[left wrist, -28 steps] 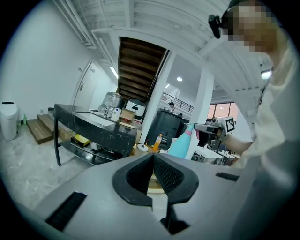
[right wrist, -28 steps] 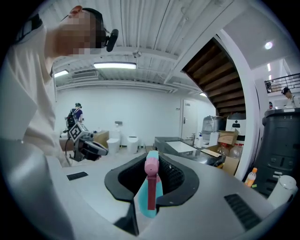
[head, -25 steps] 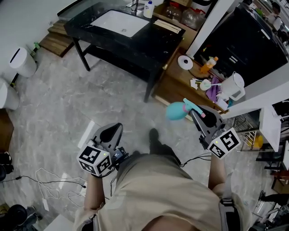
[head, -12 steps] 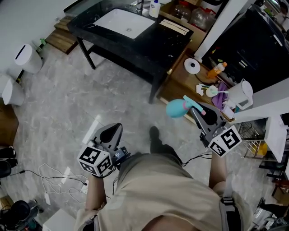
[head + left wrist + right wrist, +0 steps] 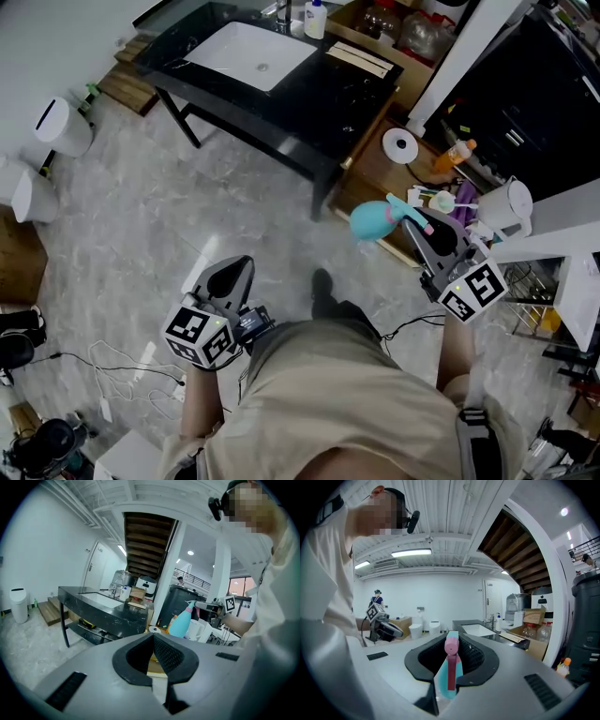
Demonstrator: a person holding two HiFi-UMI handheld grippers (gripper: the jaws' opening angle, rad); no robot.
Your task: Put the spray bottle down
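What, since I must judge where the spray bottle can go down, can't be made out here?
- Spray bottle: right gripper view, the gripper's jaws hide all but its pink nozzle and a blue strip.
- Low wooden stand: head view, the bottle and right gripper cover part of it; its clutter is too small to name.
- Bottle's fill level: no view shows it.

The spray bottle [image 5: 373, 220] is turquoise with a pink trigger; the tabletop [image 5: 323, 94] is black, white-veined; the floor [image 5: 131, 206] grey marbled.
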